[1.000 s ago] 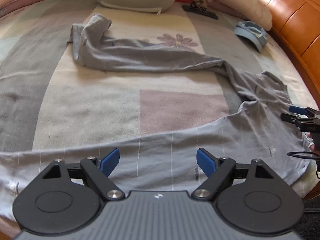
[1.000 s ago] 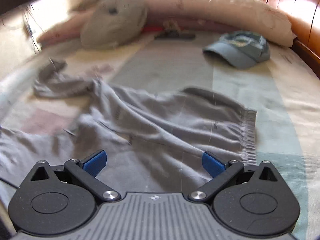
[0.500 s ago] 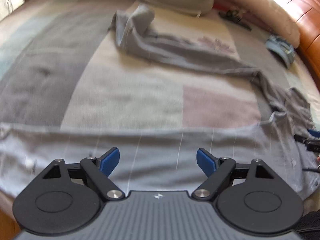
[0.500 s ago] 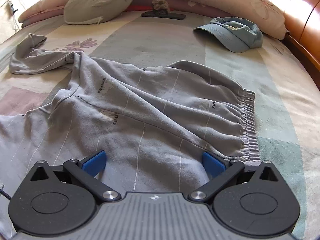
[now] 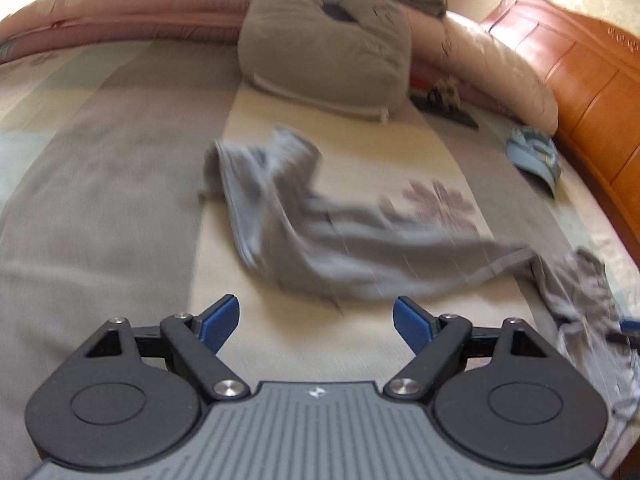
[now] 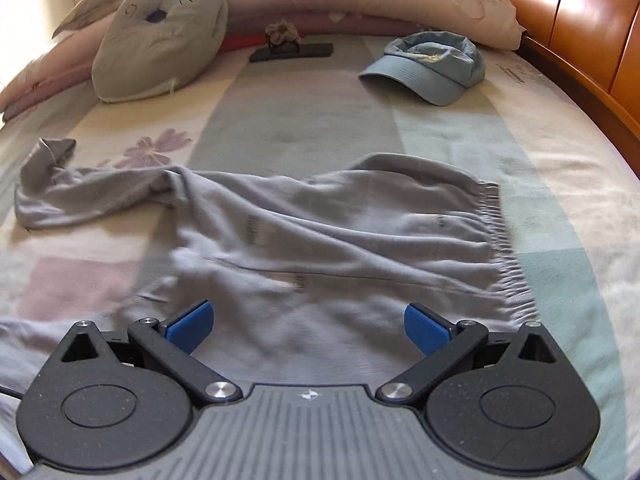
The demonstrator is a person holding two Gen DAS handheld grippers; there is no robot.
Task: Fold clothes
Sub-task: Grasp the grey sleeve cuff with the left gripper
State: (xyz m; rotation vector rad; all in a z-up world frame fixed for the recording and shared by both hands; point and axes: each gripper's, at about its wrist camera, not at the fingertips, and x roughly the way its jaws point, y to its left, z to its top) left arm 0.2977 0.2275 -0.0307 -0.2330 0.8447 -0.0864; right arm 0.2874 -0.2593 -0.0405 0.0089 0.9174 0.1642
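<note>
- Grey trousers [image 6: 320, 232] sprawled unfolded across the bed [image 6: 560, 280], one leg [image 5: 304, 216] trailing toward the pillow [image 5: 324, 40], gathered waistband [image 6: 500, 240] facing the cap [image 6: 428, 68].
- Spread out flat and wide, likely so seams and legs can be lined up for a fold.
- Left gripper [image 5: 316, 320] hovering over bare bedcover just short of that leg, fingers [image 5: 218, 322] spread wide, holding nothing.
- Right gripper [image 6: 306, 326] low over the seat of the trousers, blue fingers [image 6: 424, 328] wide apart, nothing pinched; contact with cloth unclear.
</note>
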